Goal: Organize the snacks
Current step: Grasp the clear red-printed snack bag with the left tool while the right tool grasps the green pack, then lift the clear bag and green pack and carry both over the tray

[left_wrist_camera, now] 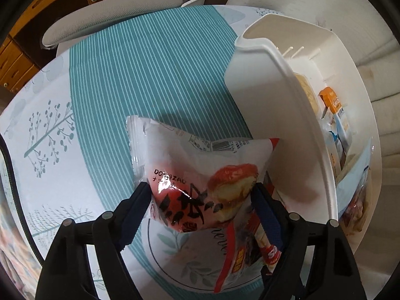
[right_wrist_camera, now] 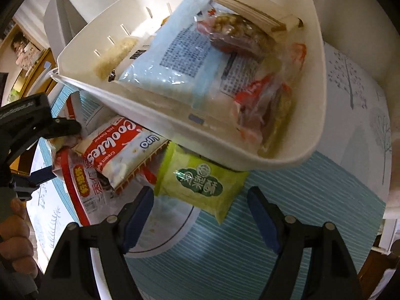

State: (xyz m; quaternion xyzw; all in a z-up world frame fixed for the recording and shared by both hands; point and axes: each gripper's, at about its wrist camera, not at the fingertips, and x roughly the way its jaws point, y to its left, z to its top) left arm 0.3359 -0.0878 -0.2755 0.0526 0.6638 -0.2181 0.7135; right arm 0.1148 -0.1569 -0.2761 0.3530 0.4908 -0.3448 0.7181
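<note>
"DONGZAO" snack bag clamped in left tool; right tool apart near "Cookies" pack.

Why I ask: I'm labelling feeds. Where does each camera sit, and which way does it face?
Left wrist: on the left gripper, looking steeply down at a red-white snack bag between its fingers.
Right wrist: on the right gripper, looking down at a green packet; the left gripper and a hand show.
Shared: white bin, striped tablecloth.

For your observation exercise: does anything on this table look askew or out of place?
Yes. The white plastic bin sits tilted, propped on the green snack packet and the red-and-white cookies packet wedged beneath its edge.
</note>
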